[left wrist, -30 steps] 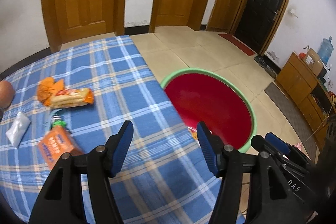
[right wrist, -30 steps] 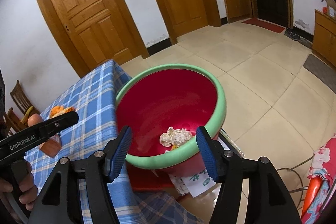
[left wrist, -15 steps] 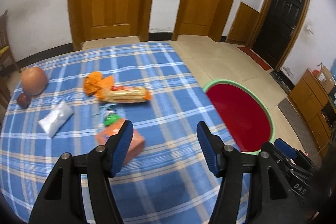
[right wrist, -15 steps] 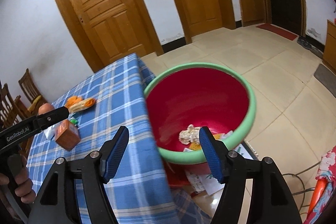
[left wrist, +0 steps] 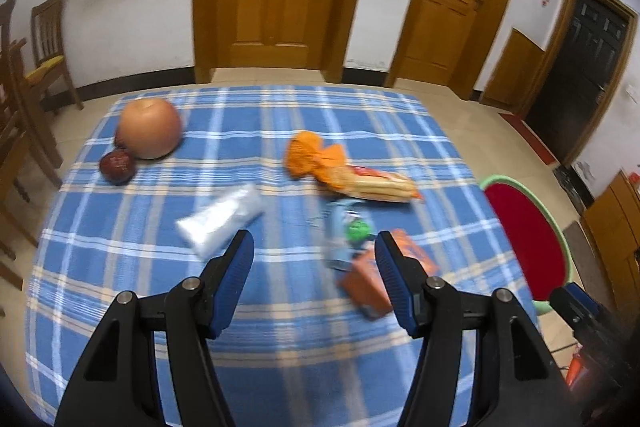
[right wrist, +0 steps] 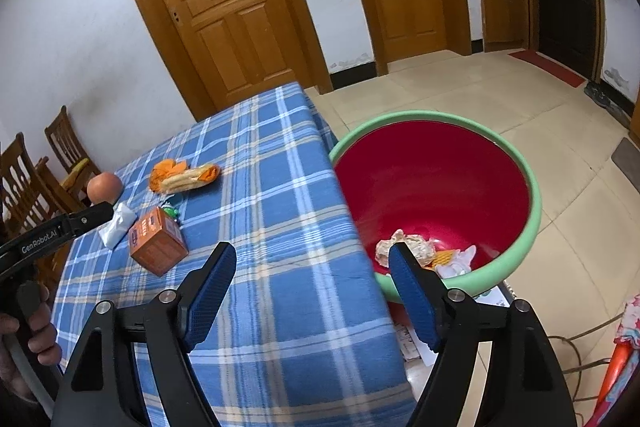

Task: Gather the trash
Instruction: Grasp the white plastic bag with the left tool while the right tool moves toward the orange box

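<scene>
Blue-padded fingers of the left hand-held gripper (left wrist: 312, 269) stand wide apart with nothing between them, hovering over the near part of the bench (left wrist: 280, 331), which wears a blue plaid cloth. Just beyond its fingertips lie a white plastic packet (left wrist: 222, 219) on the left and a blurred blue-and-green wrapper (left wrist: 347, 231) touching a small orange cardboard carton (left wrist: 370, 283) on the right. Farther out sit a crumpled orange wrapper (left wrist: 312, 157) against a long bread-like snack pack (left wrist: 378, 183). At the far left corner rest a large round tan fruit (left wrist: 150, 133) and a small dark red one (left wrist: 117, 167) beside it.

The right hand-held gripper (right wrist: 312, 287) is likewise spread wide and holds nothing, poised over the bench's edge. Just beside that edge stands a big red plastic basin with a green rim (right wrist: 516, 155), with crumpled paper and scraps (right wrist: 416, 247) lying at its bottom.
</scene>
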